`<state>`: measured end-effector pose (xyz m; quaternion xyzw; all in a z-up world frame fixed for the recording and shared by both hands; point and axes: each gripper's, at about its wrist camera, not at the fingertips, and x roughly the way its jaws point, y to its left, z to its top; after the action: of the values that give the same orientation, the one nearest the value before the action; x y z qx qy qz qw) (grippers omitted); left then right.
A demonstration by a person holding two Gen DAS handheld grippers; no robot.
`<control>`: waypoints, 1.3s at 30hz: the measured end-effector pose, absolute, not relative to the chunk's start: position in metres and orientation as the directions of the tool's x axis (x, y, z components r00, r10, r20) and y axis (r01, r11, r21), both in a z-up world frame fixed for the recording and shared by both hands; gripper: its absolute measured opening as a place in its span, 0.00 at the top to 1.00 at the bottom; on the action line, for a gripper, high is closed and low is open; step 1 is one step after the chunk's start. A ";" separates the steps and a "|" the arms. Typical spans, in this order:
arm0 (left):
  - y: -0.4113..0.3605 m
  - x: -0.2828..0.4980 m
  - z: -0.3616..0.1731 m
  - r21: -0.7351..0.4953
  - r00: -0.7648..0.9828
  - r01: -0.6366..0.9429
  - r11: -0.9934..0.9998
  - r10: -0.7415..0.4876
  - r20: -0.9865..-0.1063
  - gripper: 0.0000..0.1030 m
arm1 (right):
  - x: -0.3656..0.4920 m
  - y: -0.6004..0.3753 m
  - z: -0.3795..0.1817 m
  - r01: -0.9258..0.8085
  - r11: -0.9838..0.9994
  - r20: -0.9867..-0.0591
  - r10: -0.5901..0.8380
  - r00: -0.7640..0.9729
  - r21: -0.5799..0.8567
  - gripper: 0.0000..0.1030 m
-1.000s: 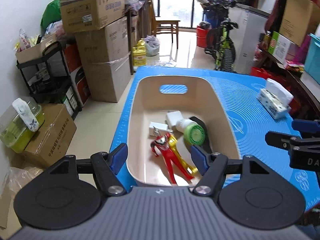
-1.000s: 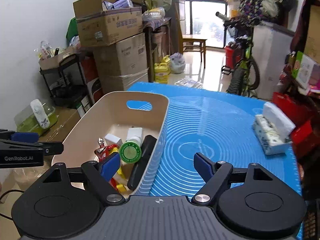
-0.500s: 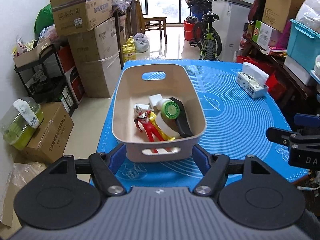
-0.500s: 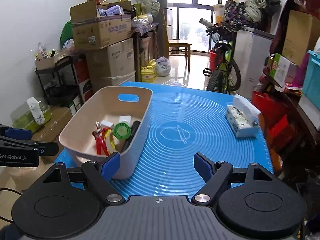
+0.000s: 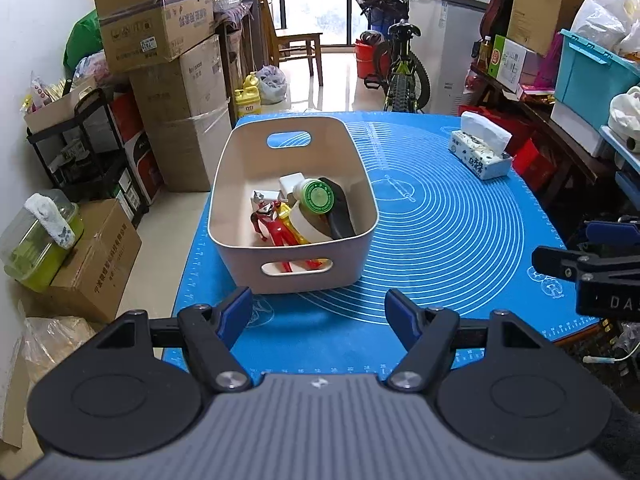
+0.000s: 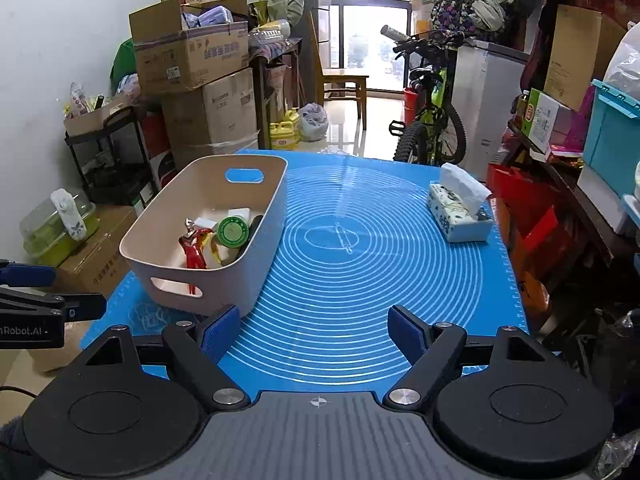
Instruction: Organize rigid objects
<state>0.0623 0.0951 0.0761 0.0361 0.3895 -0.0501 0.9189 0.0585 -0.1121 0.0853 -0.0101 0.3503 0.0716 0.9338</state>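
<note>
Beige plastic bin (image 5: 296, 268) corrals the toy figure (image 5: 272, 226), green-capped bottle (image 5: 318, 196) and charger (image 5: 290, 182); left gripper (image 5: 318, 314) and right gripper (image 6: 314, 326) hover before it, fingers wide apart, empty.

The smooth matt plastic bin (image 5: 294, 276) is sitting on a matt rubbery mat (image 5: 452, 224); a glossy plastic figure (image 5: 272, 224) is lying inside.

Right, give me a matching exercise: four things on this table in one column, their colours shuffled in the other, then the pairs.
Things:
1. basket
2. mat
3. round lid
4. toy figure

Colours:
A. green
B. red and silver
C. beige
D. blue

Pairs: 1-C, 2-D, 3-A, 4-B
</note>
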 end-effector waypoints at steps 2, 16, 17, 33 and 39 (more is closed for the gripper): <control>0.093 0.058 0.076 0.029 0.696 0.120 0.992 -0.063 -0.716 0.29 | 0.055 -0.113 0.086 -0.149 0.989 -0.656 0.118 0.745 0.009 0.18; 0.086 0.043 0.077 0.026 0.693 0.128 0.991 -0.071 -0.717 0.29 | 0.027 -0.128 0.090 -0.136 0.991 -0.661 0.101 0.744 -0.002 0.18; 0.087 0.043 0.077 0.025 0.692 0.129 0.991 -0.072 -0.718 0.29 | 0.026 -0.129 0.090 -0.135 0.991 -0.661 0.100 0.743 -0.002 0.18; 0.086 0.041 0.078 0.018 0.683 0.135 0.991 -0.079 -0.726 0.29 | 0.023 -0.130 0.090 -0.133 0.991 -0.663 0.101 0.742 0.002 0.18; 0.084 0.041 0.077 0.020 0.681 0.137 0.990 -0.080 -0.728 0.29 | 0.022 -0.129 0.090 -0.134 0.991 -0.665 0.103 0.740 0.005 0.18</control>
<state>0.0407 0.0844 0.0770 0.0364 0.3947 -0.0592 0.9162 0.0217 -0.1292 0.0899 -0.0217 0.3552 0.0634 0.9324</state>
